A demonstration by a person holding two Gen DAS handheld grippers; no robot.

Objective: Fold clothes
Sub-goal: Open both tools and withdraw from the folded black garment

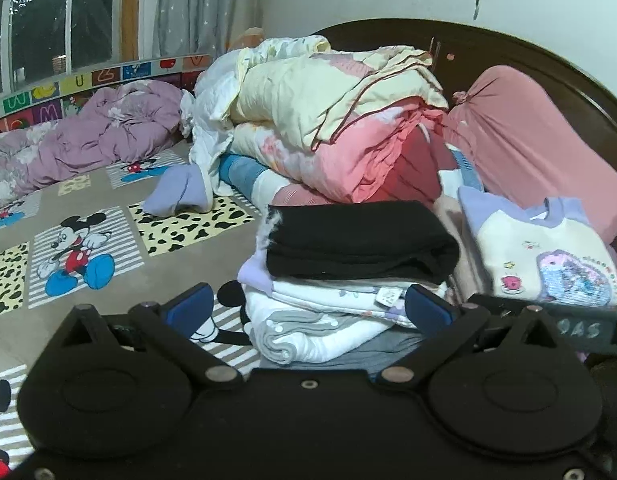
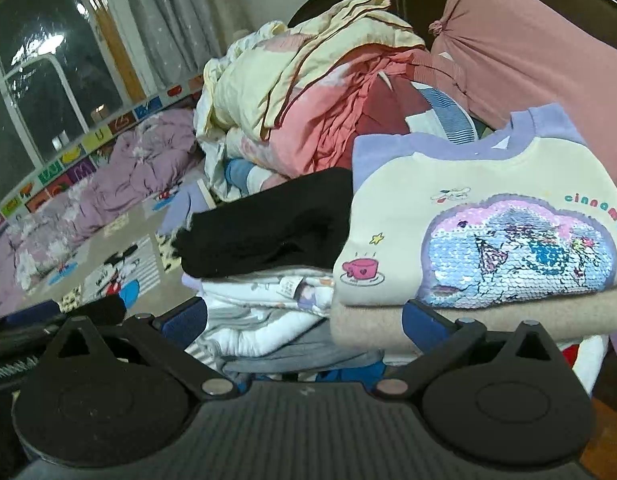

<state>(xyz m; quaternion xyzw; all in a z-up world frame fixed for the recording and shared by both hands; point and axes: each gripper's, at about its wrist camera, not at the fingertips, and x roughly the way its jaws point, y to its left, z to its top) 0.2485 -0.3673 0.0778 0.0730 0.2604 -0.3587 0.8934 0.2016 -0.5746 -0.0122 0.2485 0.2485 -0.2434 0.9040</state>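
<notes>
Two stacks of folded clothes are sitting side by side on the cartoon-mouse bedsheet [image 1: 80,256]. From the left wrist, the left gripper [image 1: 308,312] is hanging wide open, its blue pads flanking the near stack without touching it; a folded black garment [image 1: 360,240] is lying on top of white and grey pieces. A heaped cream-and-pink quilt [image 1: 328,120] is blocking the way behind, with a pink pillow [image 1: 540,136] leaning on the dark headboard [image 1: 508,48] and a lilac duvet [image 1: 108,128] lying under the window.

From the right wrist, the right gripper [image 2: 304,320] is likewise gaping, holding nothing. Only here is the sequined sweatshirt [image 2: 488,232] showing fully, topping a beige knit [image 2: 388,328].
</notes>
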